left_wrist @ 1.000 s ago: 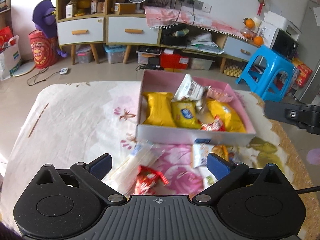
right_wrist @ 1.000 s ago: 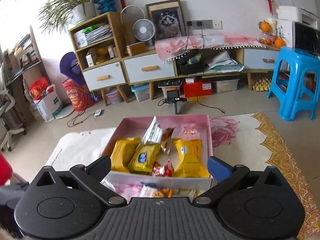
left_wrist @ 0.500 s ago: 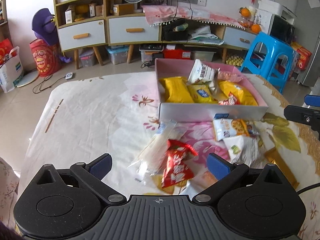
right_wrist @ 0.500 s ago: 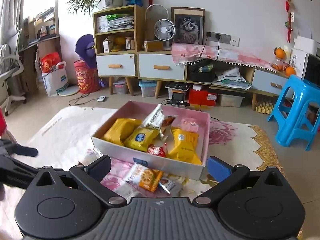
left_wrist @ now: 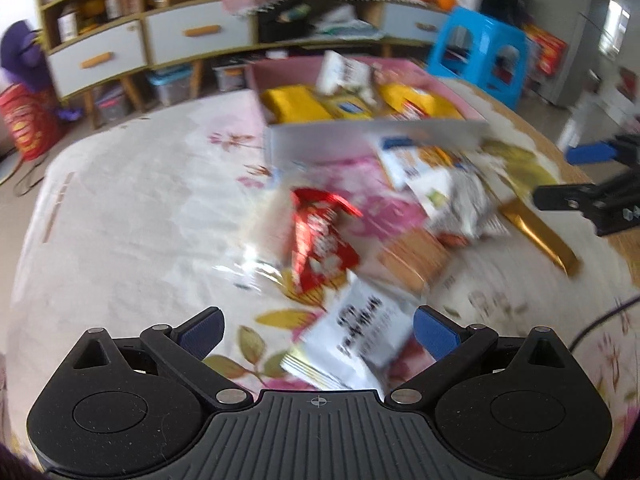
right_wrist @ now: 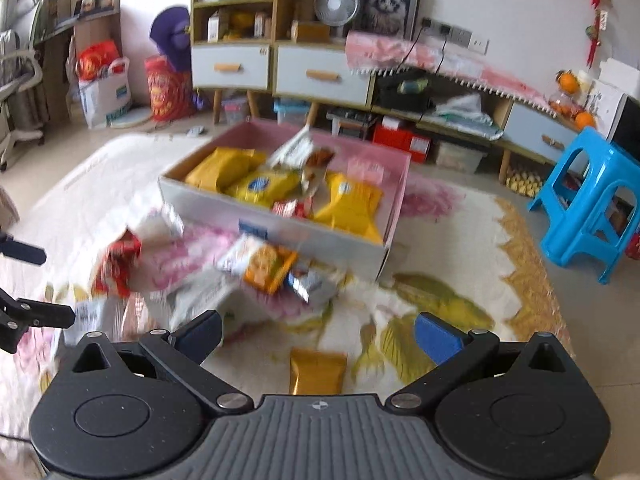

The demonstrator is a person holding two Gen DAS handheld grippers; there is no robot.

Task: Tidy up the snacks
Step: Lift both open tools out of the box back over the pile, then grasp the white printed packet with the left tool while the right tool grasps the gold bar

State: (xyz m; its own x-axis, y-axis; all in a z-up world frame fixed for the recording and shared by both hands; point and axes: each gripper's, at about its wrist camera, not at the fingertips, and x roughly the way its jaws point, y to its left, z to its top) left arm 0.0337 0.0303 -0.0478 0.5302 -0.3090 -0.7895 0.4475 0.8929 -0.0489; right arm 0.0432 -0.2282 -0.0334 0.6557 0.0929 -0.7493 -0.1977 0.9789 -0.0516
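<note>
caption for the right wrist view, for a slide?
Open right gripper above a gold packet, loose snacks before the pink box.

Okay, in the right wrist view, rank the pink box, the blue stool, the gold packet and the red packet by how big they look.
1. pink box
2. blue stool
3. gold packet and red packet: about alike; the gold one lies nearer the camera and the red one is blurred, so unranked.
</note>
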